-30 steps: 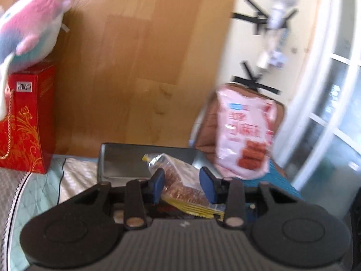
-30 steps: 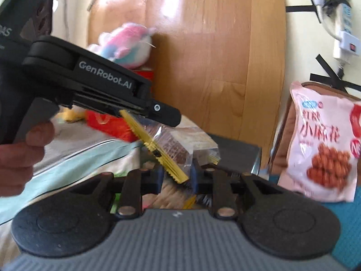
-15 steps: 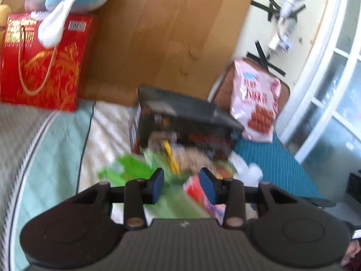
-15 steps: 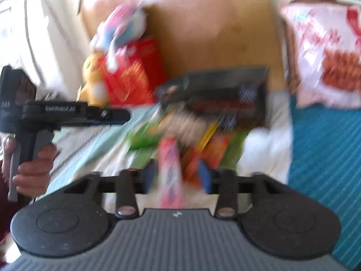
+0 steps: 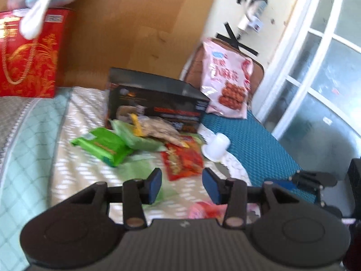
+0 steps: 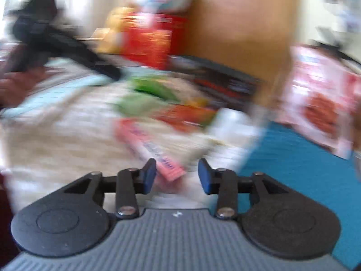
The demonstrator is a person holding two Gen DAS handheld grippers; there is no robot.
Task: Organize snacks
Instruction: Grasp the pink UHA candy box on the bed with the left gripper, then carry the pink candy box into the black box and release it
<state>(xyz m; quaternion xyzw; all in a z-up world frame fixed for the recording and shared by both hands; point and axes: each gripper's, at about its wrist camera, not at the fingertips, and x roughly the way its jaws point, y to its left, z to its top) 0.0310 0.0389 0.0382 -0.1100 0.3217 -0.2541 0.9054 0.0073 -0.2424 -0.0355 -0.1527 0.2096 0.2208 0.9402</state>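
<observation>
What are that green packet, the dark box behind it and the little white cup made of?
The green packet looks like soft plastic film: it creases and shines. The dark box seems to be printed cardboard, with flat faces and sharp edges. The white cup is probably thin plastic or paper; the blur leaves that open.

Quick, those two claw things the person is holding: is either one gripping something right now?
Left gripper: open, holding nothing.
Right gripper: open, holding nothing; a pink snack packet lies on the bed just ahead of it.
</observation>
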